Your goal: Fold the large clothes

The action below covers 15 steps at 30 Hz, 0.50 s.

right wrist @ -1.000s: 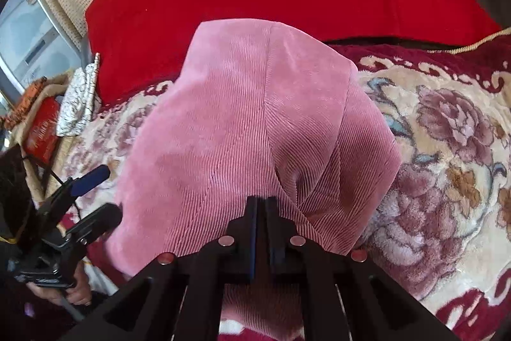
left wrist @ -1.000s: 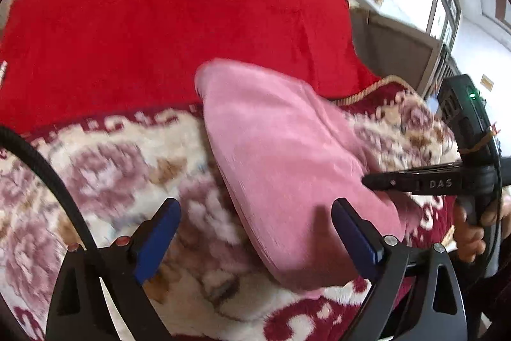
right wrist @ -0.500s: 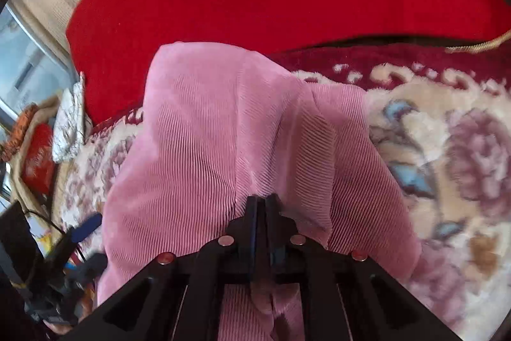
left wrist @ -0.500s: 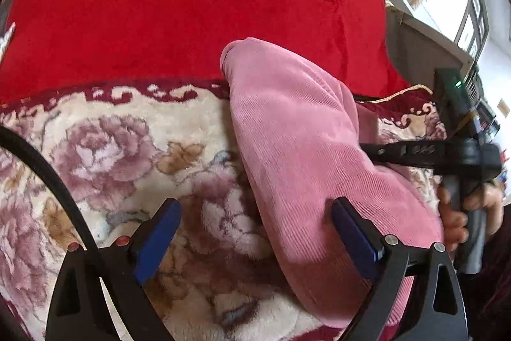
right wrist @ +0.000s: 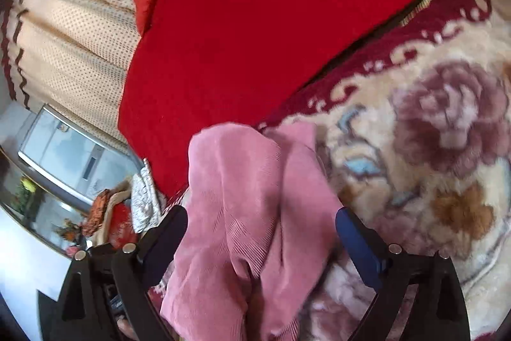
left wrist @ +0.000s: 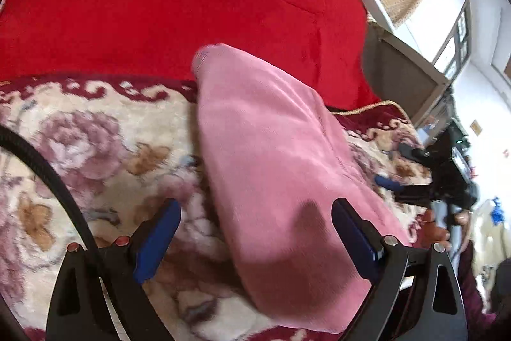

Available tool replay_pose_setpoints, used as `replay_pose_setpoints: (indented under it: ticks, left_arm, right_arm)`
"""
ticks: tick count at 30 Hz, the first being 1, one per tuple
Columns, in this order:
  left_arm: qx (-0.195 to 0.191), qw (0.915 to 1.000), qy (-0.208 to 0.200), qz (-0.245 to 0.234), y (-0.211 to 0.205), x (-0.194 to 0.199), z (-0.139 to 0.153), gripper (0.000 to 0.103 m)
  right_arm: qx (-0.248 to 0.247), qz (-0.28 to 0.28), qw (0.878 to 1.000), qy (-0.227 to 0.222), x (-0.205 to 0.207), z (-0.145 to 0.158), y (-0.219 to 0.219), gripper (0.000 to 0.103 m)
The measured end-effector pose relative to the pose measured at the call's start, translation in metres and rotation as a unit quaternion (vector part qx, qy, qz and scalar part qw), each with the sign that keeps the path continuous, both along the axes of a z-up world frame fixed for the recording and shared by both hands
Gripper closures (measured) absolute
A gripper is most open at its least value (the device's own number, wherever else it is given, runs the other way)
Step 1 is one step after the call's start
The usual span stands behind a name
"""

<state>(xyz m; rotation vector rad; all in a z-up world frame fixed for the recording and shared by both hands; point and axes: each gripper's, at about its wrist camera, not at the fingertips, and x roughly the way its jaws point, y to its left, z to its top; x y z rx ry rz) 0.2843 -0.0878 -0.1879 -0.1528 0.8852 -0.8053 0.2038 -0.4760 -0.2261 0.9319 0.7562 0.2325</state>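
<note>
Home bedroom: floral plush blanket (left wrist: 95,149), red bedspread (left wrist: 179,5), dotted curtains (right wrist: 73,31), window (left wrist: 460,40).

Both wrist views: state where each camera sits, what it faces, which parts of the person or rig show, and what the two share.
Left wrist: rides the left gripper, aimed down along its open fingers at the pink garment; the right gripper and a hand holding it show at the right edge.
Right wrist: rides the right gripper, whose jaws are opening, the garment's end between them but unpinched.
Shared: the pink garment, floral blanket and red cover.
</note>
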Motion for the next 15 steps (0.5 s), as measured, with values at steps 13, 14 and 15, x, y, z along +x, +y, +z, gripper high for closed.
replay_pose_setpoints:
  ticks: [13, 14, 15]
  left_arm:
    - [-0.076, 0.9885, 0.122, -0.049, -0.011, 0.019, -0.02, 0.008]
    - [-0.074, 0.9886, 0.122, -0.049, -0.013, 0.019, -0.02, 0.007]
    - [-0.07, 0.9888, 0.122, -0.051, -0.015, 0.019, -0.02, 0.007]
  right_arm:
    - [0.057, 0.078, 0.993, 0.066, 0.029, -0.049, 0.015, 0.007]
    - [0.055, 0.084, 0.993, 0.063, 0.032, -0.049, 0.019, 0.007]
    - [0.056, 0.091, 0.992, 0.062, 0.036, -0.049, 0.023, 0.007]
